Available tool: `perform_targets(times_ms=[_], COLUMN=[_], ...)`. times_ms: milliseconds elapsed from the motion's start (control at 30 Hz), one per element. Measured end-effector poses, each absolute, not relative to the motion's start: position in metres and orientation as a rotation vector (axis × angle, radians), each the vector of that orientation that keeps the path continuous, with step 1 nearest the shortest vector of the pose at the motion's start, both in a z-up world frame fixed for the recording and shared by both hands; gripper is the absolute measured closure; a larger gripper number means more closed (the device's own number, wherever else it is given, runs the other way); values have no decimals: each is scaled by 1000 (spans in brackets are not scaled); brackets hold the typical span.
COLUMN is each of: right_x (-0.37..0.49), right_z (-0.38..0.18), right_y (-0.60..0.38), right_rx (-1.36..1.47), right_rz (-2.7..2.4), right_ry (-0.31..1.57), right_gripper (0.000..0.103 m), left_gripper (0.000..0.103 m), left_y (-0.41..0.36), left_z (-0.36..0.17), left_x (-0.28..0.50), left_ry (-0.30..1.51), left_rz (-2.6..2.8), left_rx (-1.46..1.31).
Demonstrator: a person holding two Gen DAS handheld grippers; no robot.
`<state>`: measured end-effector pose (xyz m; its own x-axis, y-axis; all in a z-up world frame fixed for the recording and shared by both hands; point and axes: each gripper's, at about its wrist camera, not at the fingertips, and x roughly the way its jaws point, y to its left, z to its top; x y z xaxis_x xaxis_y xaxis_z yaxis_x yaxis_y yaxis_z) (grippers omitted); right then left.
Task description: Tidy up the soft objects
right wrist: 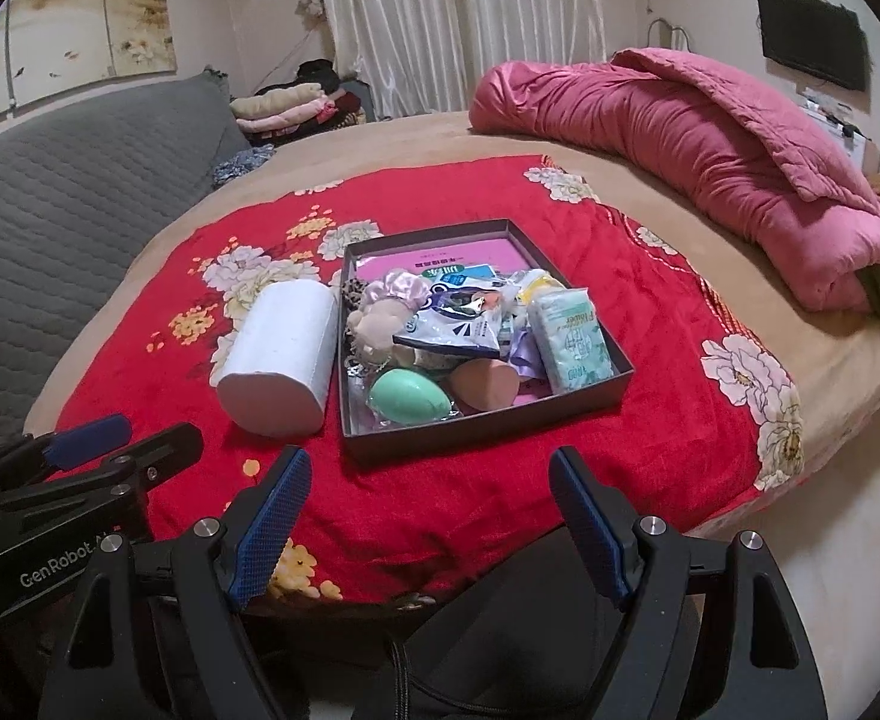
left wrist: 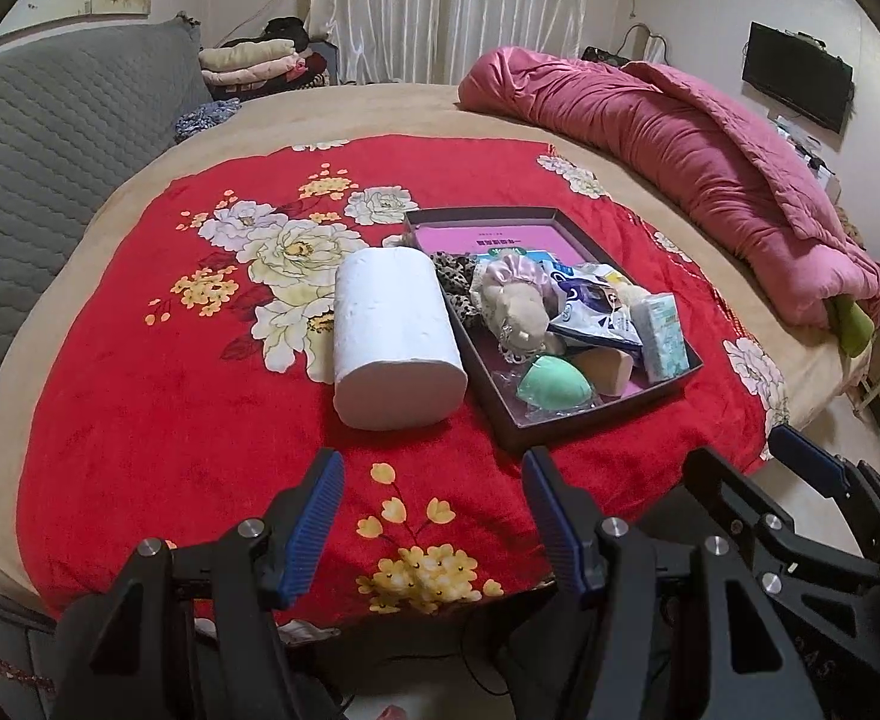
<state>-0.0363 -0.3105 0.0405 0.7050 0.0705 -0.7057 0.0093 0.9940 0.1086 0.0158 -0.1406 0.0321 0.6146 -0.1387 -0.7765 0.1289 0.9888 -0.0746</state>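
Note:
A white paper roll [left wrist: 393,337] [right wrist: 278,360] lies on its side on the red flowered cloth [left wrist: 158,408], just left of a dark shallow box [left wrist: 589,420] [right wrist: 487,429]. The box holds several soft items: a green sponge egg [left wrist: 553,387] [right wrist: 410,396], a beige sponge [right wrist: 487,384], a beige plush [left wrist: 511,306], a tissue pack [left wrist: 658,333] [right wrist: 571,333] and a foil pouch [right wrist: 454,324]. My left gripper [left wrist: 431,468] hovers open near the cloth's front edge, nothing between its fingers. My right gripper [right wrist: 431,468] is open too, empty, in front of the box.
A rolled pink quilt [left wrist: 679,144] [right wrist: 709,156] lies along the bed's far right. A grey quilted headboard [left wrist: 50,138] stands at left, folded clothes [left wrist: 254,60] behind it. Curtains hang at the back and a screen [left wrist: 796,75] is mounted on the right wall.

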Motion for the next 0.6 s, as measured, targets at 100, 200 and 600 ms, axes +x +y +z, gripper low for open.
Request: perform_targets(times_ms=[100, 200, 600], right_x=[-36, -36, -35], right_z=[40, 40, 40], right_y=[-310, -309, -307], right_rx=[103, 103, 93], right_rz=[36, 36, 46], right_ry=[788, 789, 794], right_gripper=[21, 21, 21], left_gripper=[42, 42, 42], left_y=[-141, -141, -140], left_z=[32, 31, 29], left_x=[16, 16, 16], left_ry=[899, 902, 910], left_rz=[-152, -149, -141], left_rx=[-10, -9, -1])
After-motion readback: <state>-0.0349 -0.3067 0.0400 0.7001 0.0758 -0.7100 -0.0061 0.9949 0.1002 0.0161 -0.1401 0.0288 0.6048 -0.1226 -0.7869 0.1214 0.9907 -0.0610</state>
